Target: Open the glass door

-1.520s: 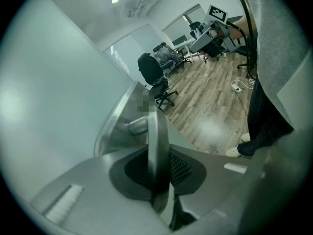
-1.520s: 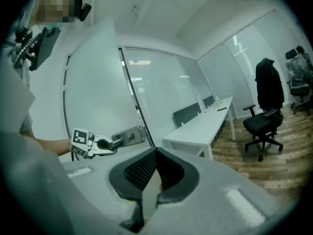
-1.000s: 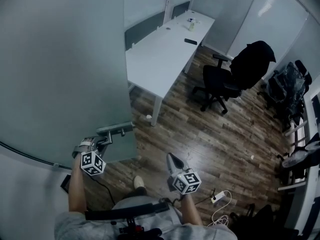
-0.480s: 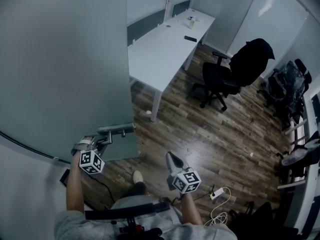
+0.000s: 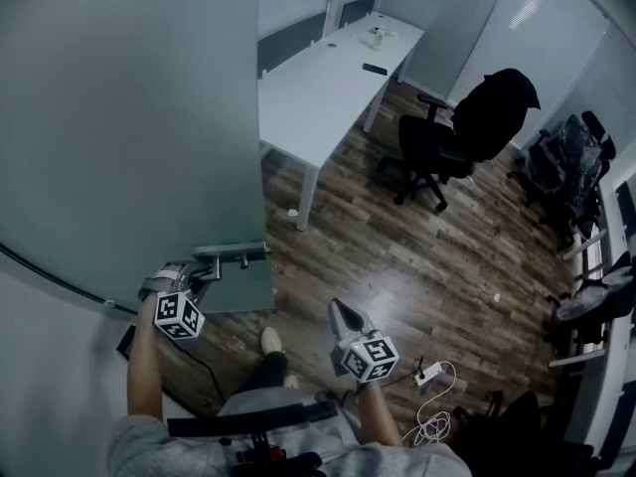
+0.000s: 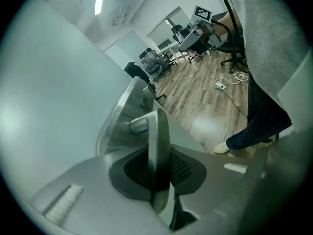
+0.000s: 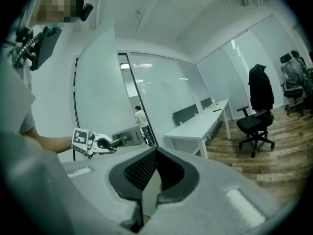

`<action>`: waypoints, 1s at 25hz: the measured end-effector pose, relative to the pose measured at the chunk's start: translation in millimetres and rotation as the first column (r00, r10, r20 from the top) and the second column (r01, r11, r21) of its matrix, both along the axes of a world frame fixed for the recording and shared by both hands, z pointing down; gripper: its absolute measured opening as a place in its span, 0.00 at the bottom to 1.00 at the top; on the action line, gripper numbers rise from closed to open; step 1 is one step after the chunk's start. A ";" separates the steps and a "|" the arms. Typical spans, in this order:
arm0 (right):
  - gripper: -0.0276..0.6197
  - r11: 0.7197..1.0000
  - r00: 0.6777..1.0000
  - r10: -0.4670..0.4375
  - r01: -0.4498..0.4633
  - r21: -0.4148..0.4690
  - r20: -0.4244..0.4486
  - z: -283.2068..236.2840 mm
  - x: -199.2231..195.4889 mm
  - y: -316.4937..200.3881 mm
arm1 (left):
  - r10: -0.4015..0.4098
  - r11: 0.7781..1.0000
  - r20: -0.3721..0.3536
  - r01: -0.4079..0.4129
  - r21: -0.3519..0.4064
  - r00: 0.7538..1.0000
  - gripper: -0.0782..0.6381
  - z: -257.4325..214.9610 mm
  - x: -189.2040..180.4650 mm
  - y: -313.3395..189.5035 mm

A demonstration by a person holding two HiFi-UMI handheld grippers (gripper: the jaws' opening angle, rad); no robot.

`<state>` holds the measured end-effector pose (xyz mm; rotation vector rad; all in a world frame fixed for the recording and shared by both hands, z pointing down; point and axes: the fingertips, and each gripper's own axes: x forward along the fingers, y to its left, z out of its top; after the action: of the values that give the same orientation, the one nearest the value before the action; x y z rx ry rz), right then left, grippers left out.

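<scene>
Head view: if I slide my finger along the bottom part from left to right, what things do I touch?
left gripper → white shoe → right gripper → power strip

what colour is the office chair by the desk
The office chair is black; the head view shows it best.

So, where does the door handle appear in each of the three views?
Head view: door handle at lower left, on the door's edge.
Left gripper view: door handle at centre, clamped between the jaws.
Right gripper view: door handle left of centre, small.
Shared landmark: glass door.
</scene>
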<state>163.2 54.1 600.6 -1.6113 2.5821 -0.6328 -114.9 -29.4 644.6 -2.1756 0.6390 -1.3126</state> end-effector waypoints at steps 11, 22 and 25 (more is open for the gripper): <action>0.05 1.000 1.000 0.006 -0.005 0.010 -0.015 -1.2 10.8 45.3 | 0.014 1.000 0.033 -0.014 0.011 0.999 0.19 6.3 0.1 29.9; 0.05 1.000 1.000 -0.027 0.027 0.011 -0.015 -3.0 4.5 78.8 | 0.037 0.999 0.068 -0.038 0.018 0.997 0.18 5.9 -1.7 60.4; 0.05 1.000 0.999 -0.029 0.029 0.011 -0.015 -4.4 2.8 86.6 | 0.047 0.999 0.076 -0.049 0.023 0.996 0.17 4.7 -2.0 69.4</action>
<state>166.0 140.7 596.2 -1.5843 2.6188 -0.6095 -116.9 40.0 649.4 -2.0980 0.5671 -1.3469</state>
